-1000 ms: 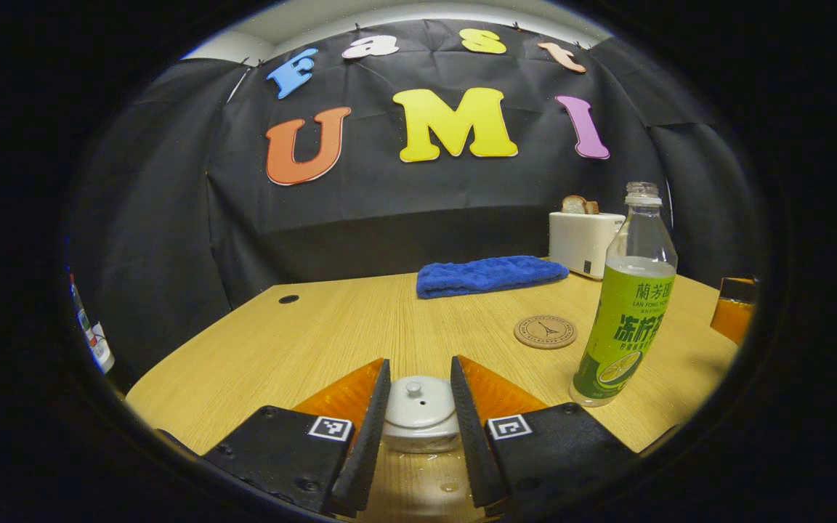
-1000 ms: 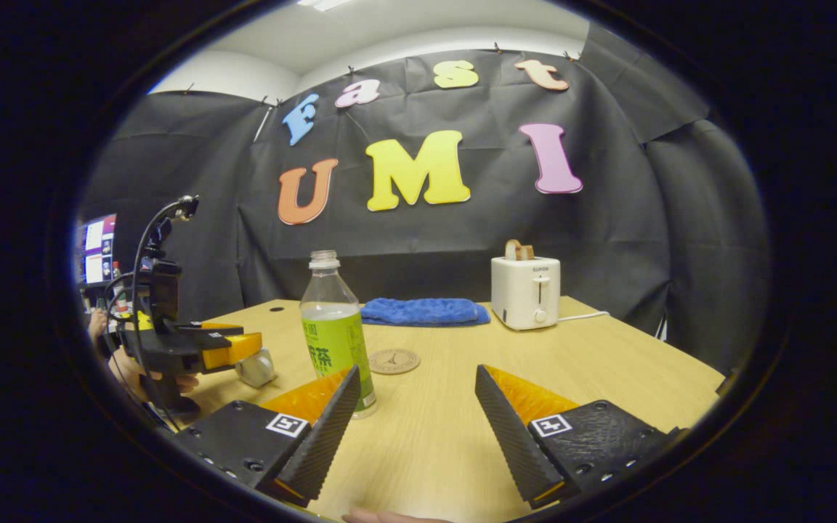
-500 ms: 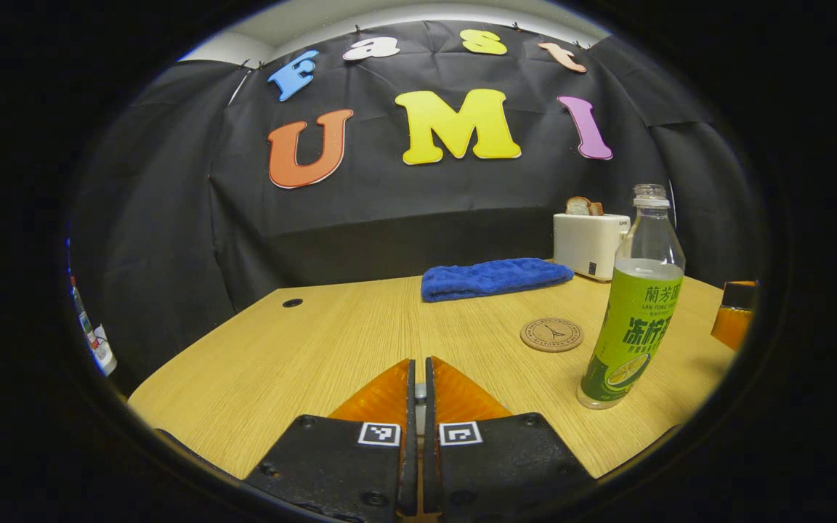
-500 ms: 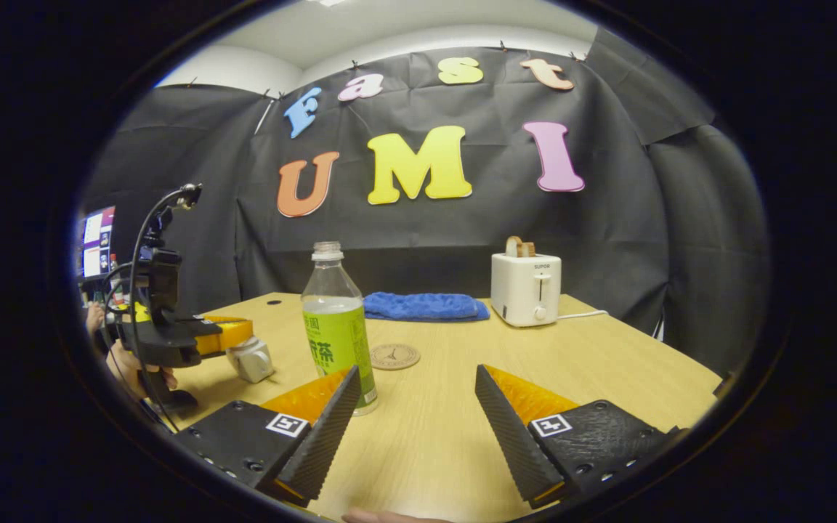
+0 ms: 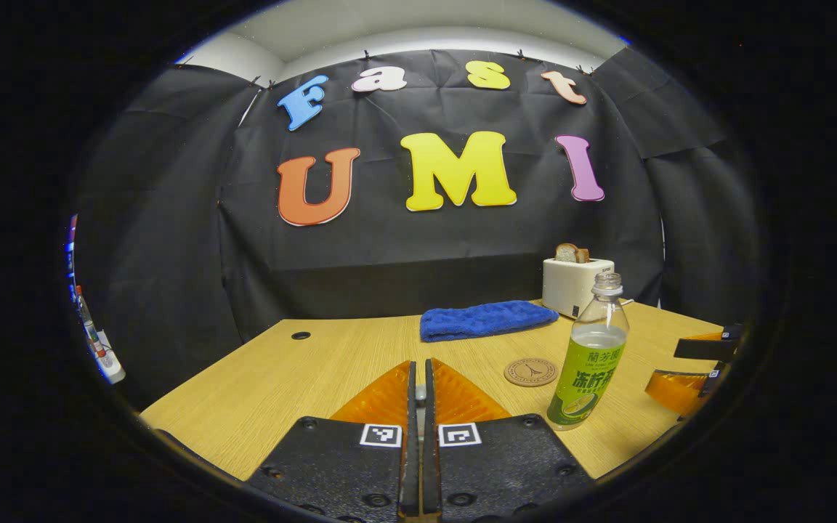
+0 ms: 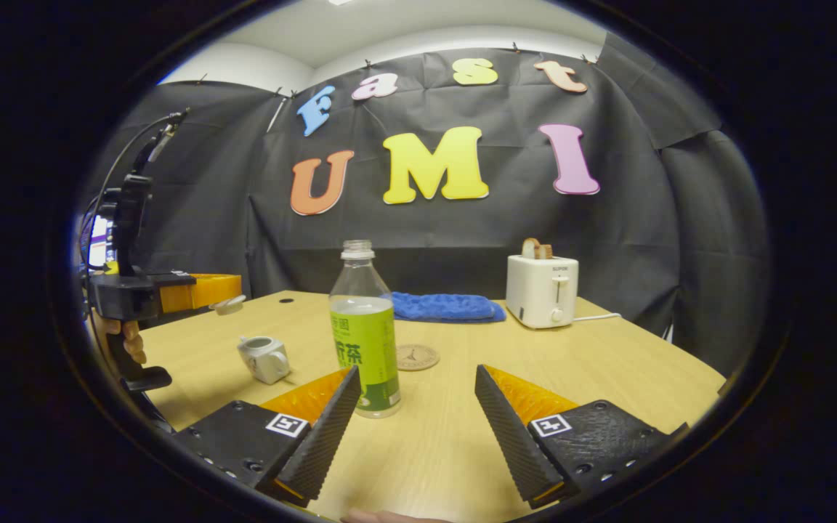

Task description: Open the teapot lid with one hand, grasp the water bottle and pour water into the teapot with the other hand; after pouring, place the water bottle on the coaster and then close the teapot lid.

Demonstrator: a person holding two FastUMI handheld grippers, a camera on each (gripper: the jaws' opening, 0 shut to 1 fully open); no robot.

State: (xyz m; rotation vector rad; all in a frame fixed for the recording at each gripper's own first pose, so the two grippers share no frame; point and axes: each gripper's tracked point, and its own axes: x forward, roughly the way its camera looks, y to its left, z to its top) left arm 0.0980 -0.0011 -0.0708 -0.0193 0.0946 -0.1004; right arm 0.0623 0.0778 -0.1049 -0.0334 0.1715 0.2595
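Note:
In the left gripper view my left gripper (image 5: 419,367) is shut on the small knob of the teapot lid (image 5: 420,394), held up above the wooden table (image 5: 317,378). The right gripper view shows that same gripper (image 6: 233,289) high at the left, with the white lid (image 6: 228,306) hanging under its tips. Below it, the small white teapot (image 6: 264,358) stands uncovered on the table. The uncapped water bottle (image 6: 365,330) with a green label stands just beyond my right gripper (image 6: 418,388), which is open and holds nothing. A round coaster (image 6: 417,357) lies behind the bottle.
A folded blue towel (image 6: 444,306) lies at the back of the table, with a white toaster (image 6: 542,290) holding bread to its right. A hand (image 6: 131,341) grips the left gripper's handle. The table has a cable hole (image 5: 301,335) at back left.
My left gripper closed on the lid's knob, then rose with the lid off the teapot. The right gripper stayed open, shifting slightly.

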